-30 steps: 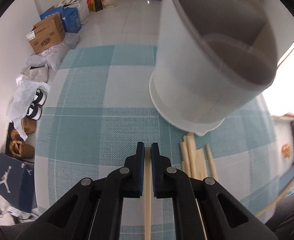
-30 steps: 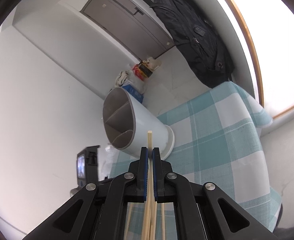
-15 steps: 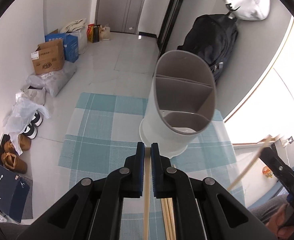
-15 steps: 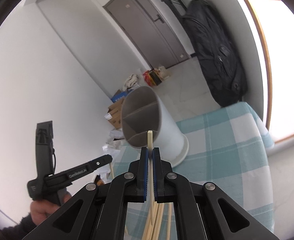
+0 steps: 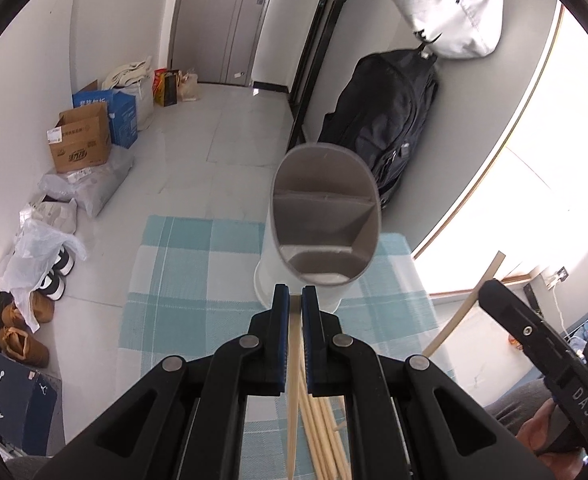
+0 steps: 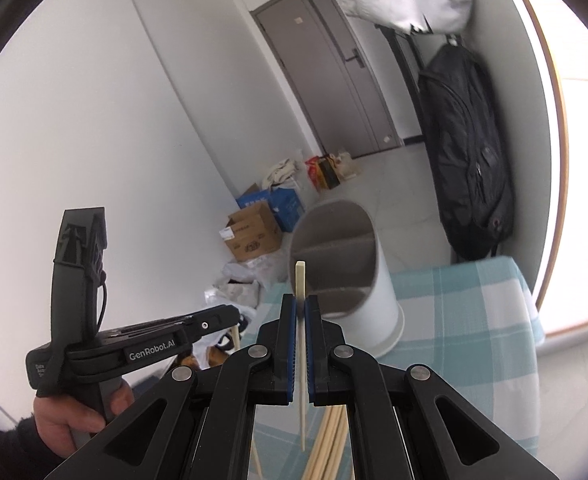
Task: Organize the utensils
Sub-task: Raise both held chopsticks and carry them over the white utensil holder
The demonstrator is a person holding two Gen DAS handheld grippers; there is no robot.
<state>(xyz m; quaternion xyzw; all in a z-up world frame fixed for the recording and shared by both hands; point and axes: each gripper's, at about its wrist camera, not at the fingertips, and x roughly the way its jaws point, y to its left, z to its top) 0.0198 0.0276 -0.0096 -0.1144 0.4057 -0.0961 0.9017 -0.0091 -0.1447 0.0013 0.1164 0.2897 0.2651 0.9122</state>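
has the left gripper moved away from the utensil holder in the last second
Yes. The left gripper, shut on a chopstick, has pulled up and back: the white utensil holder on the checked cloth filled the upper frame before and now sits small, farther ahead.

the left tongs [image 5: 295,300] are clamped on a pale wooden chopstick [image 5: 292,380] that runs back between the blue pads toward the camera. more chopsticks [image 5: 326,432] lie in a loose bundle on the checked teal-and-white tabletop [image 5: 181,280] just beside it. a white utensil holder [image 5: 326,228] with grey dividers stands ahead on the cloth, its mouth tipped toward the lens. at the right edge the right tongs [image 5: 490,286] grip another chopstick [image 5: 466,304] slanting upward. a black backpack [image 5: 386,120] hangs behind, cardboard boxes [image 5: 79,140] sit on the floor.
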